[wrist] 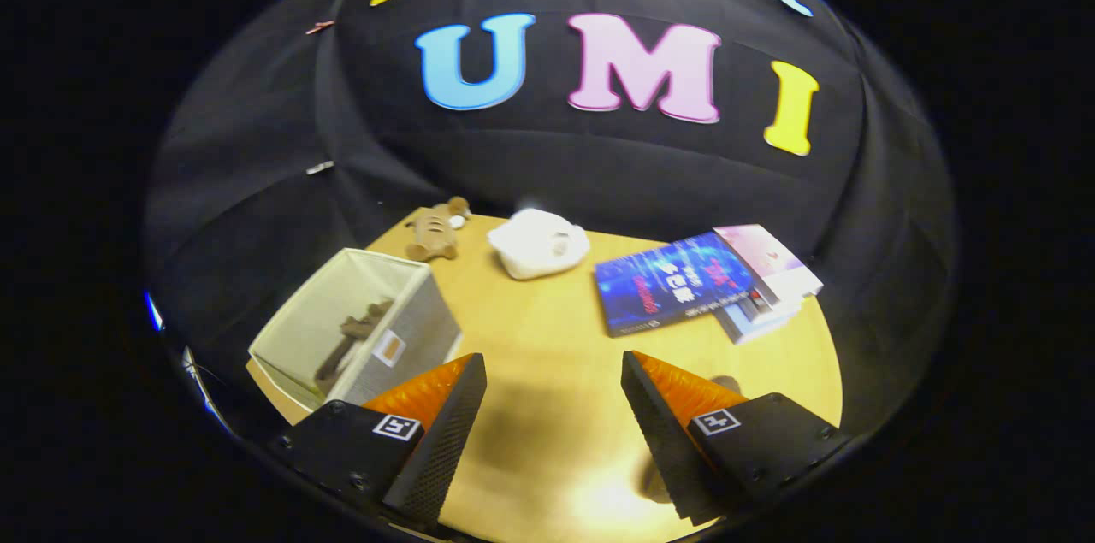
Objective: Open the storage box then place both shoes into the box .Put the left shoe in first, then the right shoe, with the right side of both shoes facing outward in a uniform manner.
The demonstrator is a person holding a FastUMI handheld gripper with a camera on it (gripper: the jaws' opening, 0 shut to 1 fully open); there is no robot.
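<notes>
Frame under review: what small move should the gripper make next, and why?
Probably swing left toward the storage box. The gripper's jaws stand open above bare table, holding nothing, and the box sits open with something dark brown inside, too unclear to call a shoe.

Table (547,338): smooth wood-look top, slight sheen just ahead of the gripper (553,372), whose spread fingers (449,427) show a fine ribbed texture. Storage box (411,325): matt woven fabric. Beyond it, a plush toy (435,231). Books (676,282): glossy covers.
</notes>
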